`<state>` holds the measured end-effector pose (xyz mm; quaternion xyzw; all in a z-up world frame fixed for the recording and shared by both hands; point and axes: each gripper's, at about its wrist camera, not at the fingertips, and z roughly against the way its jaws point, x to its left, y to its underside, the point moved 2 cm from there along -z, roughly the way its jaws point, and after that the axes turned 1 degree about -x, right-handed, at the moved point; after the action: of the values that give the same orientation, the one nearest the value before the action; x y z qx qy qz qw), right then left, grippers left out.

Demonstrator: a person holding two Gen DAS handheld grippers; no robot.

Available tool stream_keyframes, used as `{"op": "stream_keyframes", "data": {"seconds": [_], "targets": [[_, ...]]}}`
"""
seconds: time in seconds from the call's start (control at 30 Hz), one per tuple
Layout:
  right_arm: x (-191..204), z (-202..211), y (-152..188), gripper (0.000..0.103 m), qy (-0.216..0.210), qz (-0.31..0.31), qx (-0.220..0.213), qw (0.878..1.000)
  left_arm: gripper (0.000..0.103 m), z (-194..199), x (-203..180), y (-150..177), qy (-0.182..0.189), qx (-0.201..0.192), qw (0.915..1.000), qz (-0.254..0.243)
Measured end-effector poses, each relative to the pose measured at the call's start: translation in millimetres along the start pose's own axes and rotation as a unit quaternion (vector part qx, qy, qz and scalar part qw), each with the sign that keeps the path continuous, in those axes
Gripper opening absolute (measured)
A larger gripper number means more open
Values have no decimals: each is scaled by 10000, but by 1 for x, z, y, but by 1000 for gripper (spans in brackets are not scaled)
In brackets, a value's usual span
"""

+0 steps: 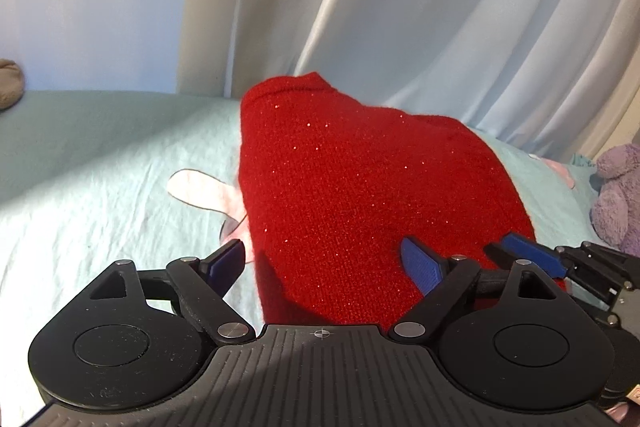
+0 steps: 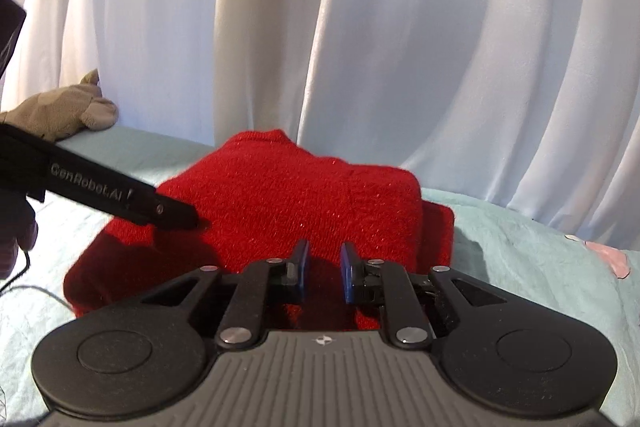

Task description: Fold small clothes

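Observation:
A red knitted garment (image 1: 352, 187) lies folded into a thick pile on the light blue bed sheet (image 1: 100, 155). My left gripper (image 1: 324, 251) hovers over its near edge, jaws wide open with nothing pinched between them. In the right wrist view, the same red garment (image 2: 288, 199) sits just ahead of my right gripper (image 2: 325, 249). Its jaws stand only a narrow gap apart, with red knit showing through the gap and the pads not pressing on it. One blue right finger (image 1: 532, 253) rests by the garment's right edge. A black left finger (image 2: 176, 215) reaches over the garment from the left.
White curtains (image 2: 360, 27) hang right behind the bed. A grey plush toy (image 2: 60, 115) lies at the far left and a purple plush toy (image 1: 620, 195) at the right. Pink printed shapes (image 1: 200, 191) mark the sheet. A thin cable (image 2: 36, 291) trails at the left.

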<state>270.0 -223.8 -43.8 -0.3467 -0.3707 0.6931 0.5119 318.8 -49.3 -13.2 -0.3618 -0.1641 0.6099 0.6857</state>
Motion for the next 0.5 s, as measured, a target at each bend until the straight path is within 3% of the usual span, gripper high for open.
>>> {"op": "stream_keyframes", "data": {"seconds": [0.17,0.27,0.4,0.5], "targets": [[-1,-9,9,16,72,134,109,9998,92,-4,2,4,-3,-73,10000,-17],[1,-7,10,16,102,274,81,9995,86,14,5,3,105,-74,9998,125],[2,20,10,17,170,31,23,9998,85,50,9,18,122,-195,9996,-188],[-9,49,17,34,38,-708,6,9975,85,63,11,41,191,-22,9993,-308]]}}
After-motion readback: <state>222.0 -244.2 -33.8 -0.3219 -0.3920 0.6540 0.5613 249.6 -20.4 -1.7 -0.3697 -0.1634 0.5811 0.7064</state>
